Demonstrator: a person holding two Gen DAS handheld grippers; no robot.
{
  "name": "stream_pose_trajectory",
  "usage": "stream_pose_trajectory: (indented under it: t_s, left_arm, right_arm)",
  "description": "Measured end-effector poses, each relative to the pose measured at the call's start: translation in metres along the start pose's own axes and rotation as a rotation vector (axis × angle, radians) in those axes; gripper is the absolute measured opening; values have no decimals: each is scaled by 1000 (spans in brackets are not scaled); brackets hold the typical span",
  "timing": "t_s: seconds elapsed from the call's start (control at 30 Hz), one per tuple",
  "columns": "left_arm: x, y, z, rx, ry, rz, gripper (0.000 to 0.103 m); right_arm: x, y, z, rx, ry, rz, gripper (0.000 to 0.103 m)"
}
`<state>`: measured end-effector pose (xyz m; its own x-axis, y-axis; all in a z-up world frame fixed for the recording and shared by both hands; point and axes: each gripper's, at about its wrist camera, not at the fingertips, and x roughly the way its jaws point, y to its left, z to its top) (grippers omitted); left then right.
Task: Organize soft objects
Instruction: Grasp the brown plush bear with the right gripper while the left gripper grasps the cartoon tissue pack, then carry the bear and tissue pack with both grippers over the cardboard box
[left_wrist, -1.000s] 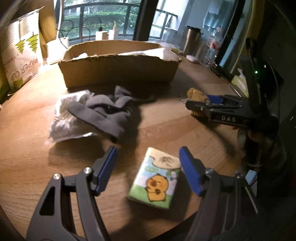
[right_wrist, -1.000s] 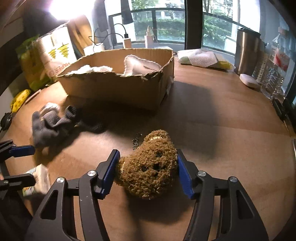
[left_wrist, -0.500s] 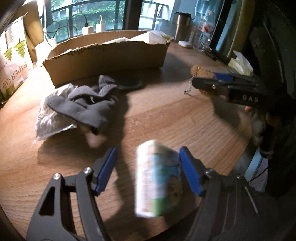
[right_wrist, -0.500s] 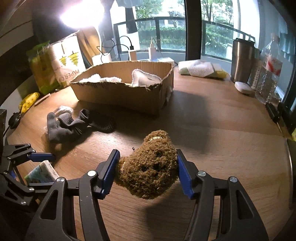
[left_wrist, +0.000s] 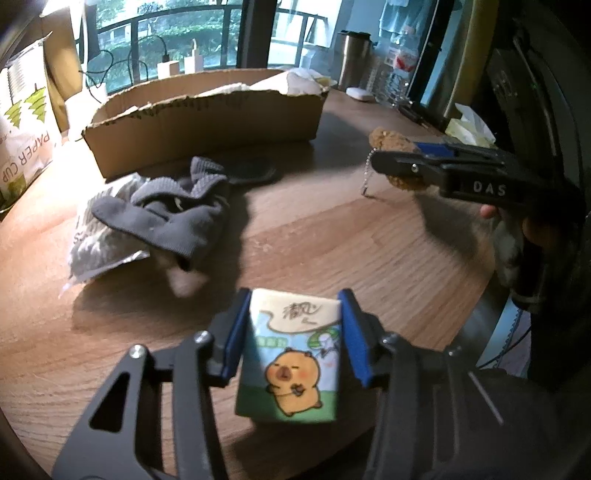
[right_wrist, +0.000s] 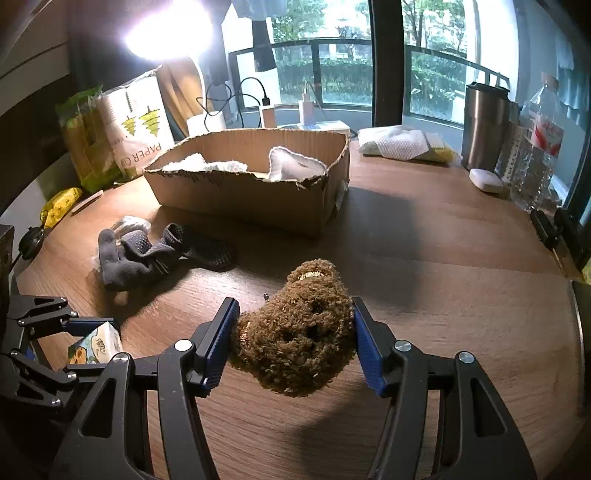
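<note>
My left gripper (left_wrist: 293, 332) is shut on a tissue pack (left_wrist: 291, 354) printed with a cartoon capybara, held above the wooden table. It also shows in the right wrist view (right_wrist: 94, 345). My right gripper (right_wrist: 295, 339) is shut on a brown curly plush toy (right_wrist: 299, 332), lifted off the table; the toy (left_wrist: 388, 142) shows in the left wrist view with its ball chain hanging. A cardboard box (right_wrist: 258, 184) holding white soft items stands at the back. Grey socks (left_wrist: 173, 206) lie on a plastic-wrapped bundle (left_wrist: 92, 243) in front of it.
A paper cup bag (right_wrist: 136, 122) and green packs stand at the back left. A steel tumbler (right_wrist: 484, 125), a water bottle (right_wrist: 539, 136), a white case (right_wrist: 485, 180) and a wipes pack (right_wrist: 402, 144) sit at the back right. The table edge (left_wrist: 332, 443) is near.
My left gripper has closed on the tissue pack and lifted it upright off the table. My right gripper has raised the plush toy higher.
</note>
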<state>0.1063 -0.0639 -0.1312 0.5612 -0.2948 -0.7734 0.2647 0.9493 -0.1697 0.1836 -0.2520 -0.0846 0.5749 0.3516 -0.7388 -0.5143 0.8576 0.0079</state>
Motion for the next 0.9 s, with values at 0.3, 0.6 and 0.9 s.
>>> stream_pose_trajectory:
  t_s: [0.3, 0.6, 0.9]
  left_arm:
    - [-11, 6, 11, -6, -59, -11, 48]
    - [-22, 11, 38, -2, -150, -15, 48]
    - [-33, 28, 66, -41, -223, -16, 48]
  right_arm:
    - [-9, 2, 5, -10, -35, 13, 63]
    - [-20, 11, 22, -57, -96, 28, 63]
    - [-28, 19, 46, -112, -159, 29, 63]
